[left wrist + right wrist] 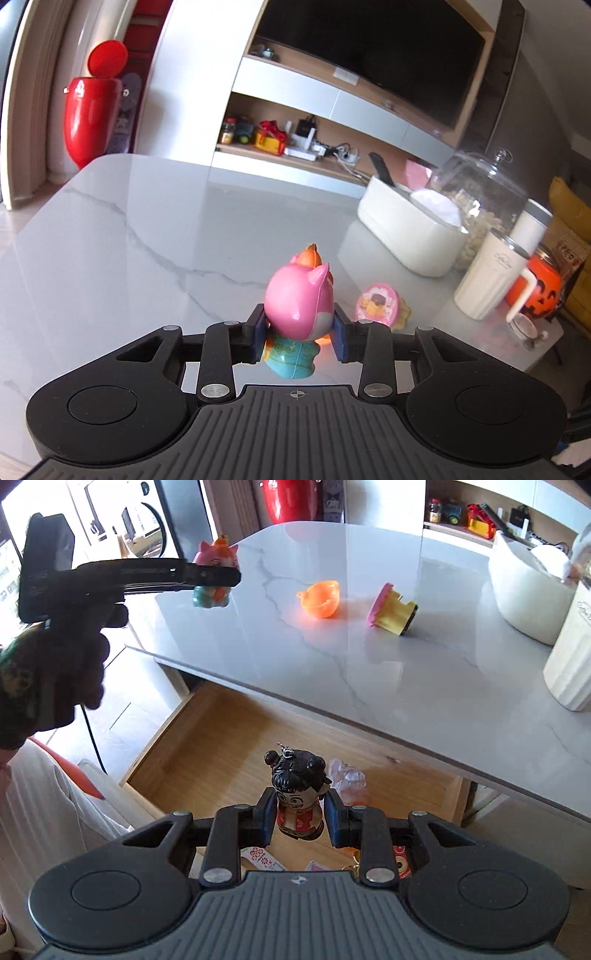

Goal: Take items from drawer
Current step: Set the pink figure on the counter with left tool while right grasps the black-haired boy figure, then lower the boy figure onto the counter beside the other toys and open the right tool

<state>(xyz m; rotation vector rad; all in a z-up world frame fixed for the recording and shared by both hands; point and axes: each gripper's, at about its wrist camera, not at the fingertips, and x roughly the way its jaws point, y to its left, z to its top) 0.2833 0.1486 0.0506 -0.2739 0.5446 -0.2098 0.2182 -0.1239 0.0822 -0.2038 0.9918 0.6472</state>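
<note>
My left gripper [301, 332] is shut on a pink cat-eared toy figure [299, 299] with a teal base, held above the marble table [147, 229]. From the right wrist view, that left gripper [225, 578] and its toy [216, 555] hang over the table's far left corner. My right gripper [301, 819] is shut on a small doll [299, 797] with black hair buns and a red outfit. It holds the doll upright above the open wooden drawer [221, 746] under the table edge.
An orange cup [319, 598] and a pink-and-yellow toy [393, 609] lie on the table. A white container [406, 229], glass dome [484, 192], white tumbler [487, 280] and pumpkin bucket [539, 291] crowd the right side. Clear wrapping [347, 775] and cards [264, 860] lie in the drawer.
</note>
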